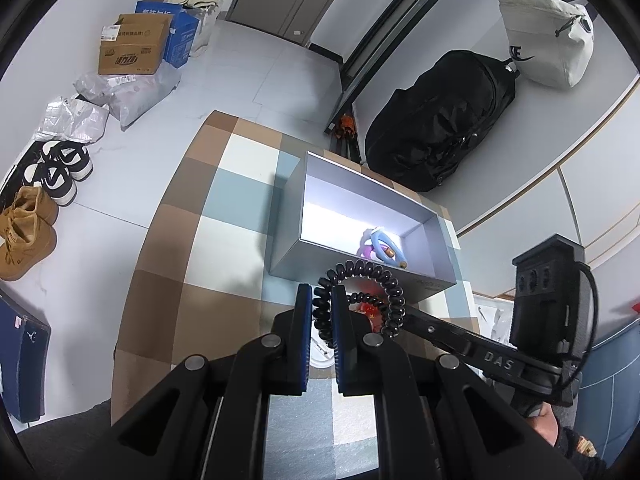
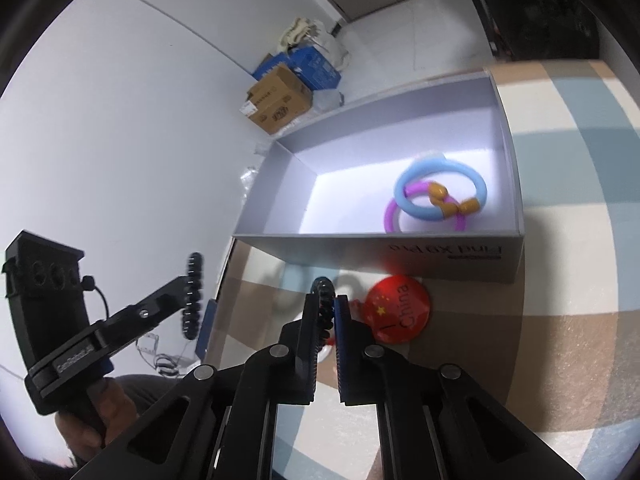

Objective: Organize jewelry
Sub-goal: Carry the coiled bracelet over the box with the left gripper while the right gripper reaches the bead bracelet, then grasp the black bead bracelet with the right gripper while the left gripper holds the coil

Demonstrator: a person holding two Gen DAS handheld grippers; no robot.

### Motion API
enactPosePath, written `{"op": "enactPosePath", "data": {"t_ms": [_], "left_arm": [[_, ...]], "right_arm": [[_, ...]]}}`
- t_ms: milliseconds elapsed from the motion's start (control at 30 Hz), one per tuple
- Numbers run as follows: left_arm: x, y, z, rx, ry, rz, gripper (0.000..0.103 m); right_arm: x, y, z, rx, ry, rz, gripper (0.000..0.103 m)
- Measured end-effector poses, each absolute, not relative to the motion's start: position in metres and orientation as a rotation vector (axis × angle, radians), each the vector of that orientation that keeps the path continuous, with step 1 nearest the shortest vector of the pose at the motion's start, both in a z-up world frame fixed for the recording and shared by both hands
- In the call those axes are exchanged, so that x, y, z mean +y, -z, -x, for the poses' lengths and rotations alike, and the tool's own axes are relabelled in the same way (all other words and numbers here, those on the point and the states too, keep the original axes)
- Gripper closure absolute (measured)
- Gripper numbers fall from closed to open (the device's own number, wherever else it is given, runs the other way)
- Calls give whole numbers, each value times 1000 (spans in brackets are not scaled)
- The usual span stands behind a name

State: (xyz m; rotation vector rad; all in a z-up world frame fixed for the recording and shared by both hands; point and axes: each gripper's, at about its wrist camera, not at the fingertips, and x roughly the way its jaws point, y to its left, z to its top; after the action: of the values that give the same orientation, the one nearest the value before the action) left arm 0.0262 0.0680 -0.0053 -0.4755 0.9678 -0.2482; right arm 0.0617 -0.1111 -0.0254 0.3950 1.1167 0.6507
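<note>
A black spiral coil bracelet [image 1: 370, 272] hangs stretched between both grippers just in front of the grey box [image 1: 286, 216]. My left gripper [image 1: 322, 304] is shut on its left side. My right gripper [image 2: 325, 306] is shut on another part of the coil [image 2: 323, 292]; in the left wrist view it reaches in from the right [image 1: 404, 314]. In the right wrist view the left gripper [image 2: 192, 296] shows at the left with coil loops on its tip. Inside the box [image 2: 360, 256] lie a light blue ring [image 2: 416, 208] and a purple ring [image 2: 390, 216], interlinked, with gold beads.
A red round "China" badge [image 2: 396, 308] lies on the checked tablecloth [image 1: 224, 208] before the box. A black backpack [image 1: 440, 120] and a white bag [image 1: 548, 40] sit beyond the table. Shoes [image 1: 56, 168] and cardboard boxes [image 1: 132, 44] are on the floor at left.
</note>
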Motion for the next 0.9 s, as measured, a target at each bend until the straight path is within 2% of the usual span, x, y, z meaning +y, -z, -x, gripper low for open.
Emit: {"op": "enactPosePath", "data": {"t_ms": [367, 433, 733, 867, 900], "left_arm": [[63, 1, -26, 927, 228, 472, 98], [63, 0, -25, 919, 225, 471, 98], [58, -4, -28, 899, 218, 458, 98], [58, -2, -29, 909, 216, 462, 98], [58, -2, -28, 913, 218, 463, 98]], "right_arm": [[-124, 7, -56, 1057, -663, -428, 98], [-125, 1, -54, 1039, -673, -431, 103], [-131, -4, -55, 1031, -647, -416, 103], [-137, 13, -59, 1105, -589, -422, 99], [-139, 17, -61, 1125, -576, -428, 96]]}}
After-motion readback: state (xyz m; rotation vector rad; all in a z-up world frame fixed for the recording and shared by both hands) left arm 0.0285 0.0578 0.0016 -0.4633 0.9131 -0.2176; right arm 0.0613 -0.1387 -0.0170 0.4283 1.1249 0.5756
